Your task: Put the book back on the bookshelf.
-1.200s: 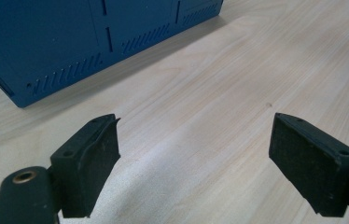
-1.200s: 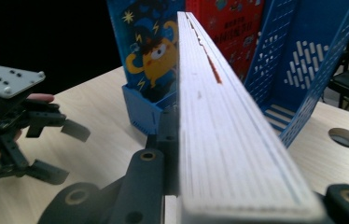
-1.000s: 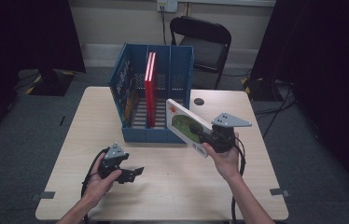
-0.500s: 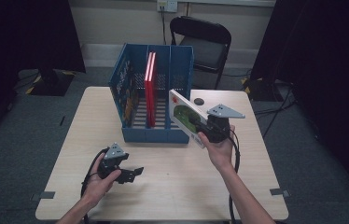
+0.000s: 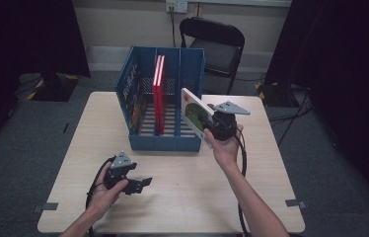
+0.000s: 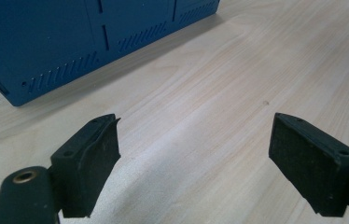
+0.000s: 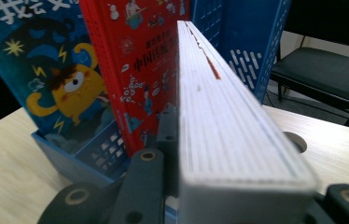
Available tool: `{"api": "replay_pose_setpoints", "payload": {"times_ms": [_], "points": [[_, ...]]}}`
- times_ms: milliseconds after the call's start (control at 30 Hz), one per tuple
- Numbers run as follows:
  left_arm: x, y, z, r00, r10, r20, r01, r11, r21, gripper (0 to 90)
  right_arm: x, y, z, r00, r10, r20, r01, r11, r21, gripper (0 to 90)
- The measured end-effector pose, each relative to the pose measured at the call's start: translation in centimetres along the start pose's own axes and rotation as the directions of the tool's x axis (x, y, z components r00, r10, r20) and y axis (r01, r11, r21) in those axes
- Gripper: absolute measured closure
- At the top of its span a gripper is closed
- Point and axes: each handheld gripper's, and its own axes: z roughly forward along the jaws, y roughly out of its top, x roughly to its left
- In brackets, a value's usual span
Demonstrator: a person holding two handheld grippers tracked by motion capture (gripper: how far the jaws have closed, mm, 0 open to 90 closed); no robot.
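High view: the right gripper (image 5: 211, 129) clamps a white book (image 5: 195, 116) on edge, just right of the blue rack (image 5: 165, 143), whose rightmost slot stands free. The book's long axis tilts up toward it (a short leftward carry, I judge). The left gripper (image 6: 193, 158) rests wide open, holding nothing.

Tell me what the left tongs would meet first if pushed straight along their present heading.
Probably nothing soon: the left tongs, open, point over bare table. The blue rack lies off to the left of that line, though depth is hard to judge.

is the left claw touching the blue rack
Apart. The left gripper view shows the open left claw over bare table, short of the blue rack.
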Motion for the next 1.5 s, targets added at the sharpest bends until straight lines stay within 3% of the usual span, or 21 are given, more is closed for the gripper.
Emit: {"api": "replay_pose_setpoints", "payload": {"times_ms": [667,967,1500], "points": [[0.0,0.0,0.0,1.0,0.005,0.0,-0.005,0.9999,0.015,16.3,0.4,0.8,4.5,0.9928,0.008,0.119,-0.012,0.999,0.034,76.6],[0.0,0.0,0.0,1.0,0.003,0.002,-0.003,0.9999,0.015,16.4,0.9,1.2,6.1,0.9894,0.002,0.145,-0.008,0.999,0.042,76.5],[0.0,0.0,0.0,1.0,0.008,0.005,-0.008,0.9997,0.022,16.6,0.7,1.0,9.2,0.9797,0.037,0.197,-0.05,0.997,0.058,76.5]]}}
